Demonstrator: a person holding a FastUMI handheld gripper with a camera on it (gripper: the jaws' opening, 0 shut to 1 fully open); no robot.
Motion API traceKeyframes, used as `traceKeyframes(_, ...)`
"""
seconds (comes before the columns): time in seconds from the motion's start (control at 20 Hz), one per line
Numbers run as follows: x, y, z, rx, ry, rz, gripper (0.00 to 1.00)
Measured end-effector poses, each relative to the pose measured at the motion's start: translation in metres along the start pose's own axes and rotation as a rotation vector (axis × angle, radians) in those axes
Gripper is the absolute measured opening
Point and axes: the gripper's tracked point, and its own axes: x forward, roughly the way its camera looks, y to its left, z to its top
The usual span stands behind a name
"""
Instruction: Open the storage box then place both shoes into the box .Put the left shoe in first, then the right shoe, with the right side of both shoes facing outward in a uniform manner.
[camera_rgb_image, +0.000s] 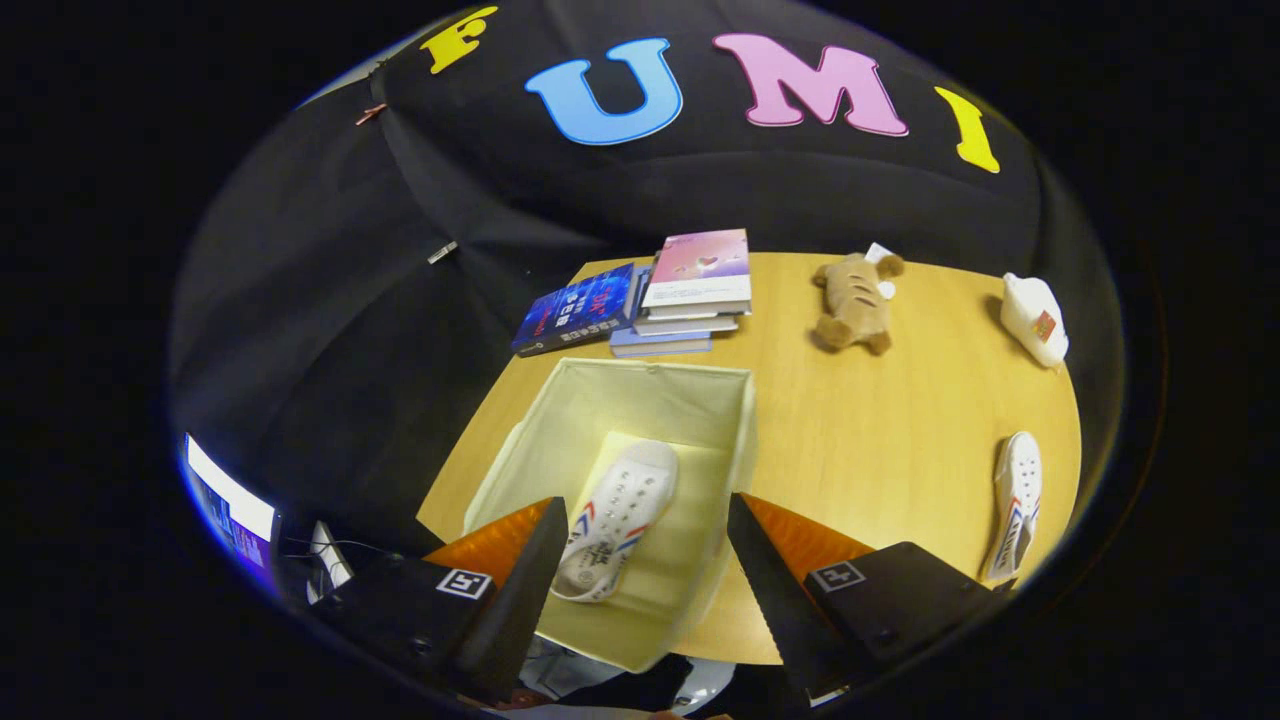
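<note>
I see a white shoe (615, 520) with red and blue stripes lying on its side in the open cream box (720, 400). My gripper (645, 560) hangs above the box with its jaws wide apart, holding nothing. The shoe shows between them. The other shoe (1015, 500) lies on the table (870, 420), off to the right. Farther back are books (650, 295) and a toy dog (855, 300).
</note>
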Motion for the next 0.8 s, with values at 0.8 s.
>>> traceKeyframes(0.8,-0.086,-0.33,-0.04,0.048,-0.01,-0.348,0.99)
